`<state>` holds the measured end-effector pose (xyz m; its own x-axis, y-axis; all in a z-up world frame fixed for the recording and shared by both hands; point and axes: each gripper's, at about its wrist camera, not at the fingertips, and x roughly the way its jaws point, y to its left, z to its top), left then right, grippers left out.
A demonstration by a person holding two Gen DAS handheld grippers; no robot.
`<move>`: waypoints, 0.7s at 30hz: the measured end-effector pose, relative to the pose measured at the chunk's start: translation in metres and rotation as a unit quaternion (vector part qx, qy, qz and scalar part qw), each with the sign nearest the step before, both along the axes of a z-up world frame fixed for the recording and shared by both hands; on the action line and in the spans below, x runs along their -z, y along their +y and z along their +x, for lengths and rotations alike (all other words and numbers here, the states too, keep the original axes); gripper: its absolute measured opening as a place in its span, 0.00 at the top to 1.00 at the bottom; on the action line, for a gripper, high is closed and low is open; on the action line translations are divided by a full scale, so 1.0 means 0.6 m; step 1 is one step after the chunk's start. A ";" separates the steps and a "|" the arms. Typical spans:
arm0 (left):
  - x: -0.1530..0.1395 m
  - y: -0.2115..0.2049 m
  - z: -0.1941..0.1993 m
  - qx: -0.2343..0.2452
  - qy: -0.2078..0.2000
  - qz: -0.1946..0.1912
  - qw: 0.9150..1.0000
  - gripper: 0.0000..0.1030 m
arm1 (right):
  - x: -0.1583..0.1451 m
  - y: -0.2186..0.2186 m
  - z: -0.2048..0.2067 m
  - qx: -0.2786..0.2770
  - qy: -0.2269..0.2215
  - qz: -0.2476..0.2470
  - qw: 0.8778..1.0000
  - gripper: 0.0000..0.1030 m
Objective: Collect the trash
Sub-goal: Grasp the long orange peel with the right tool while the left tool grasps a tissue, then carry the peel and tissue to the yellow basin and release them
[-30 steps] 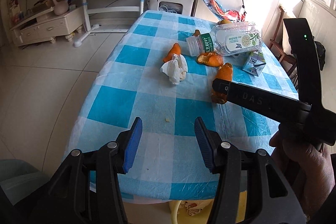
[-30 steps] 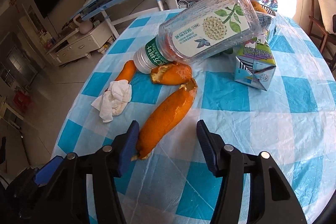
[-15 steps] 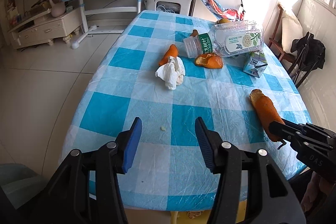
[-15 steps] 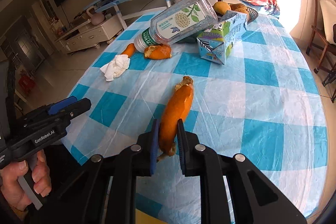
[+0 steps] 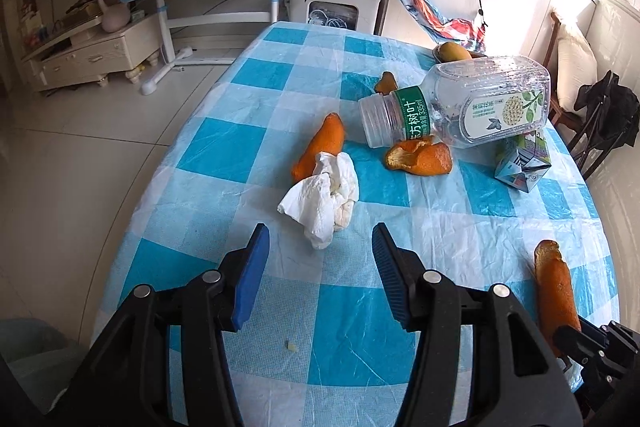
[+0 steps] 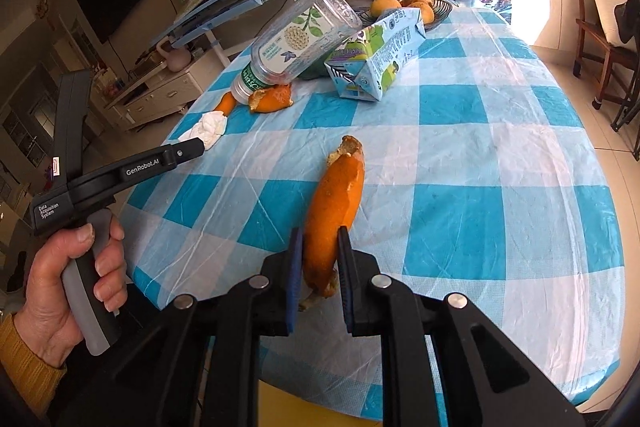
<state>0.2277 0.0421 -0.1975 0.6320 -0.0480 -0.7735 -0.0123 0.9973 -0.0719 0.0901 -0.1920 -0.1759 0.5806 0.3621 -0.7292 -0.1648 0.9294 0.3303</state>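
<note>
Long orange peel, judged light and pliable, is pinched low by the right tongs. Left tongs are held half-wide, empty, below the soft tissue at frame centre.

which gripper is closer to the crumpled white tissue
Left. The left gripper hangs open just short of the crumpled white tissue; the right gripper is well off, clamping a long orange peel.

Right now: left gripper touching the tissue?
Apart. Left wrist view shows the left gripper open, checked cloth visible between its fingertips and the crumpled tissue ahead.
</note>
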 end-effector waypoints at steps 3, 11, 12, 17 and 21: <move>0.010 -0.001 0.021 -0.009 0.004 0.001 1.000 0.50 | 0.000 0.001 0.000 0.000 0.000 0.000 1.000 0.83; -0.006 -0.011 0.002 0.030 -0.007 -0.024 0.999 0.89 | -0.002 -0.003 -0.007 0.000 0.003 0.008 1.000 0.83; -0.009 -0.012 -0.010 0.037 -0.008 -0.027 0.999 0.89 | -0.003 -0.004 -0.009 0.000 0.003 0.009 1.000 0.83; -0.022 -0.021 -0.078 0.064 -0.005 -0.026 0.998 0.89 | -0.018 -0.003 -0.024 -0.003 -0.010 0.011 1.000 0.83; -0.040 -0.028 -0.133 0.076 -0.009 -0.022 0.997 0.89 | -0.035 -0.005 -0.040 -0.005 -0.027 0.012 1.000 0.84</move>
<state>0.1478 0.0255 -0.1736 0.6284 -0.1769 -0.7575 0.1398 0.9836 -0.1138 0.0658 -0.1947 -0.1547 0.6152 0.3851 -0.6879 -0.1922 0.9195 0.3429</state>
